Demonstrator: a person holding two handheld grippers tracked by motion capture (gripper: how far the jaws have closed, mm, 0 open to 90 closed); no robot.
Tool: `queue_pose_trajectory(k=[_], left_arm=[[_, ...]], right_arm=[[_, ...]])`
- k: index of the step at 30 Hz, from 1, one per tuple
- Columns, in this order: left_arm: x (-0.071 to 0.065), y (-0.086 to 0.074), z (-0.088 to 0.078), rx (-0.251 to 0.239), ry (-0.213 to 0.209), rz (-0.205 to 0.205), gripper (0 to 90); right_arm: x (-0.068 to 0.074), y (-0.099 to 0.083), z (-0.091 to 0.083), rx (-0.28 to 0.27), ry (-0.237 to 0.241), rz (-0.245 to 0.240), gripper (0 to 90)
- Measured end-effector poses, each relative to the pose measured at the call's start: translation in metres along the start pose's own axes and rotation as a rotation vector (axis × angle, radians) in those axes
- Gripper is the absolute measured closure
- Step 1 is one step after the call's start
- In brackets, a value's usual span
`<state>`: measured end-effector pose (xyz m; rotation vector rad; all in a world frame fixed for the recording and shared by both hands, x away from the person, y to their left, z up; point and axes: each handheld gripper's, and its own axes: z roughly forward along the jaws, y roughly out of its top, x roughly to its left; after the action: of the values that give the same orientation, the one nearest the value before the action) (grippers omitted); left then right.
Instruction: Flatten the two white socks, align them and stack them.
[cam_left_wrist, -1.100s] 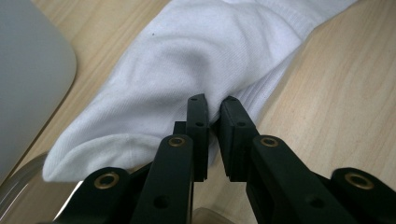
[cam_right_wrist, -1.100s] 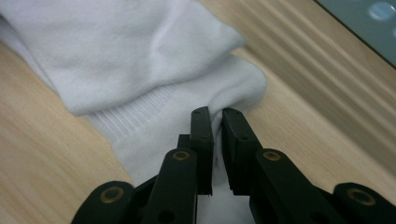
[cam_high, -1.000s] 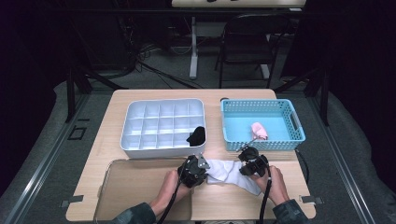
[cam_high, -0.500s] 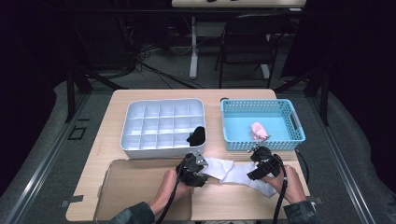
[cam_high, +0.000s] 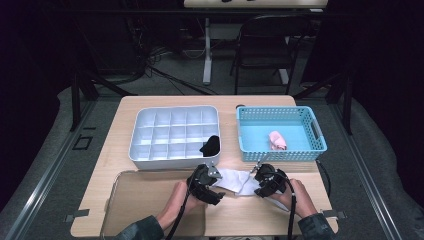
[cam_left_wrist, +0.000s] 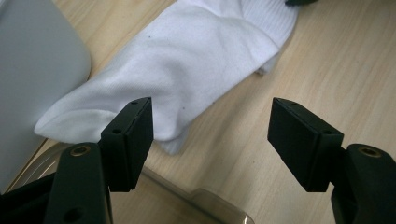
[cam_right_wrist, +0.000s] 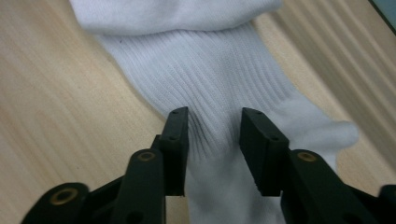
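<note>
on the near edge of the wooden table (cam_high: 125, 115), between our two hands, lies the white sock (cam_high: 235, 181), spread flat on the wood just in front of the white compartment box (cam_high: 150, 155). from above, our left gripper (cam_high: 216, 186) sits at the sock's left end and our right gripper (cam_high: 259, 184) at its right end, each with a black cable trailing back toward us.

along the left gripper (cam_left_wrist: 212, 123) we see its jaws standing well apart; they have just been opening. the left jaw overlaps the smooth foot part of the sock (cam_left_wrist: 187, 60), while the right jaw is over bare wood, and neither pad presses on the cloth. the rounded corner of the white box shows at the left of that view, and the rim of the clear tray (cam_left_wrist: 210, 205) runs just below the jaws.

along the right gripper (cam_right_wrist: 215, 140) the jaws stand close together with a ridge of the sock's ribbed cuff (cam_right_wrist: 210, 84) bunched up between them; they have just been closing. both pads appear to press on that gathered fold, so we read it as a pinch on the cloth.

from above, the clear tray (cam_high: 130, 200) lies at the near left under our left forearm. a black item (cam_high: 211, 145) sits in a near-right cell of the compartment box. to the right stands the blue basket (cam_high: 317, 135) with a small pink item (cam_high: 276, 140) inside.
</note>
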<state>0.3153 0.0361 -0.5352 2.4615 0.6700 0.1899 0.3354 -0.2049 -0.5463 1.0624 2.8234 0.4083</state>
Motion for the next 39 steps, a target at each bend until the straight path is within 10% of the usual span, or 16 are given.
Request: queue_pose_trajectory(k=[4,9,14,22,28,34,39], left_arm=[[0.002,-0.001,-0.003,0.005,0.002,-0.009,31.4],[0.004,-0.002,-0.002,0.022,0.006,-0.018,33.0],[0.004,-0.003,0.001,0.040,0.000,-0.020,33.2],[0.004,-0.003,0.002,0.054,-0.005,-0.016,33.2],[0.003,-0.003,0.001,0.058,-0.010,-0.010,33.2],[0.004,-0.003,0.001,0.061,-0.012,-0.011,33.2],[0.004,-0.003,0.000,0.059,-0.009,-0.011,34.0]], right_arm=[[-0.006,-0.002,-0.001,-0.008,-0.010,0.079,81.4],[-0.024,-0.009,-0.005,-0.023,-0.029,0.338,82.9],[-0.037,-0.018,-0.014,-0.085,-0.044,0.478,77.8],[-0.037,-0.021,-0.030,-0.010,-0.011,0.383,43.4],[-0.036,-0.033,-0.033,0.144,-0.016,0.324,38.3],[-0.029,-0.036,-0.016,0.249,0.011,0.284,61.3],[-0.022,-0.029,-0.014,0.220,0.023,0.279,81.4]])
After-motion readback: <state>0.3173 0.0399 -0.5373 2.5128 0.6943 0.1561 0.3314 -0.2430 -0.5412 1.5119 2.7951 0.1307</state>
